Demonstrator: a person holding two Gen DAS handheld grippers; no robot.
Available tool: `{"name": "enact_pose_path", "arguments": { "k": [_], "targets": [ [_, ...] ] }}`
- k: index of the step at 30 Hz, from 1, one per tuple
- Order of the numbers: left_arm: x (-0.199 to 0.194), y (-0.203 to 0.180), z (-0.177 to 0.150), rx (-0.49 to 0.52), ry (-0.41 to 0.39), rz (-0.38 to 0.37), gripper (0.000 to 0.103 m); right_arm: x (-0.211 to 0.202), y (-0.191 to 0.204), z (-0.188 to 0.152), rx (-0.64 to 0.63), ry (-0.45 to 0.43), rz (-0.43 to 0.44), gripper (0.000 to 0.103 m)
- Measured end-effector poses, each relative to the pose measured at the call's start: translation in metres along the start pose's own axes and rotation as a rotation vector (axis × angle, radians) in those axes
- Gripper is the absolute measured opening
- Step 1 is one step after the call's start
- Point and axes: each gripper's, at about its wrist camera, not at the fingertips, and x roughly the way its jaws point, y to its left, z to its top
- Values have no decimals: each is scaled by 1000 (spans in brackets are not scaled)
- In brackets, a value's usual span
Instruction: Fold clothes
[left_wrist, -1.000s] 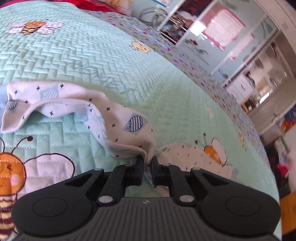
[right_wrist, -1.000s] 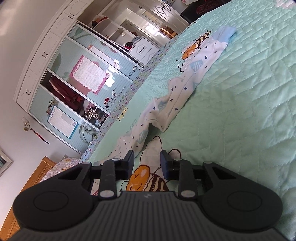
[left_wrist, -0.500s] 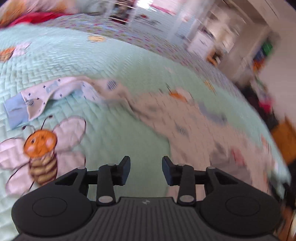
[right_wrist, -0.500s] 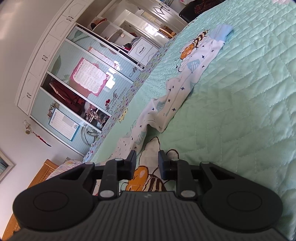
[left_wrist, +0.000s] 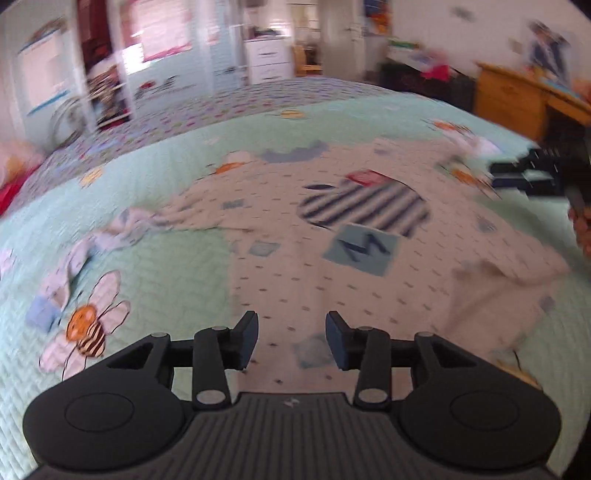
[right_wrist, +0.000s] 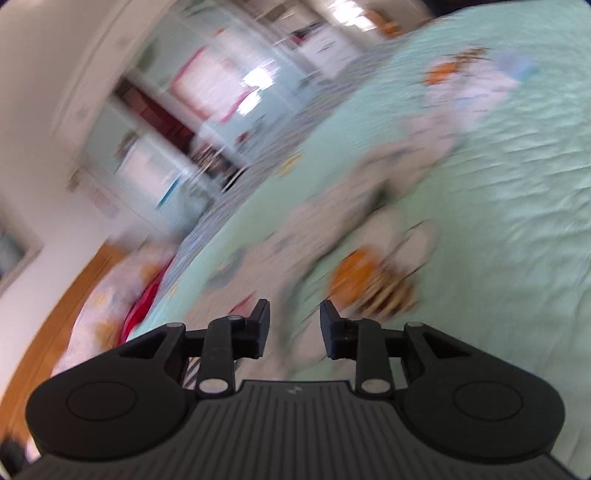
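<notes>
Shirt (left_wrist: 332, 258) flat on quilt (left_wrist: 166, 266), blue "M" patch (blurred), left gripper (left_wrist: 291, 339) and right gripper (right_wrist: 294, 328) both spread, empty.

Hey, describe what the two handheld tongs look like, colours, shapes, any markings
Both look alike. The left tongs and right tongs are matte black: two flat rectangular fingers on slim linkage bars with silver pivot pins. Behind them are two rounded lobes, each with a circular recess, flanking a ribbed dark grey centre plate with a small pale logo at its top edge. No cables or sleeves show.
</notes>
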Motion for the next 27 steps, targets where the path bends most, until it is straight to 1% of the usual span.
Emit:
{"name": "enact_pose_path", "arguments": {
  "k": [1, 3, 4, 5, 7, 8, 10, 13, 16, 19, 21, 23, 24, 25, 26, 27],
  "targets": [
    [-2, -11, -3, 71, 5, -6, 43, -7, 23, -12, -83, 44, 2, 39],
    [-2, -29, -16, 203, 30, 25, 43, -17, 71, -45, -307, 117, -27, 41],
    [-3, -32, -22, 235, 37, 39, 43, -21, 94, -63, -433, 149, -52, 45],
    [-4, -32, -26, 239, 43, 40, 43, -23, 114, -82, -567, 164, -91, 46],
    [-5, -30, -35, 248, 55, 43, 43, -27, 144, -117, -791, 161, -150, 47],
    [-7, -31, -37, 254, 56, 32, 43, -28, 157, -133, -884, 162, -176, 47],
    [-10, -34, -38, 270, 54, 8, 43, -23, 170, -149, -955, 179, -204, 48],
    [-14, -44, -39, 302, 28, 5, 44, -13, 172, -154, -1010, 181, -266, 48],
    [-12, -51, -38, 307, 12, 3, 44, -4, 174, -159, -1065, 182, -328, 48],
    [-7, -62, -37, 347, -8, 1, 44, 5, 176, -163, -1115, 184, -389, 48],
    [-2, -66, -36, 356, -4, 4, 45, 6, 169, -162, -1112, 204, -417, 48],
    [4, -64, -37, 345, 17, -5, 45, 4, 162, -159, -1087, 226, -423, 45],
    [7, -62, -37, 339, 24, -11, 45, 3, 159, -157, -1069, 237, -421, 36],
    [8, -59, -37, 328, 28, -16, 45, 2, 156, -155, -1049, 250, -416, 14],
    [9, -54, -37, 309, 35, -22, 45, 0, 154, -152, -1027, 264, -406, 7],
    [9, -49, -35, 285, 42, -24, 40, -4, 152, -150, -1019, 266, -402, 6]
  ]
}}
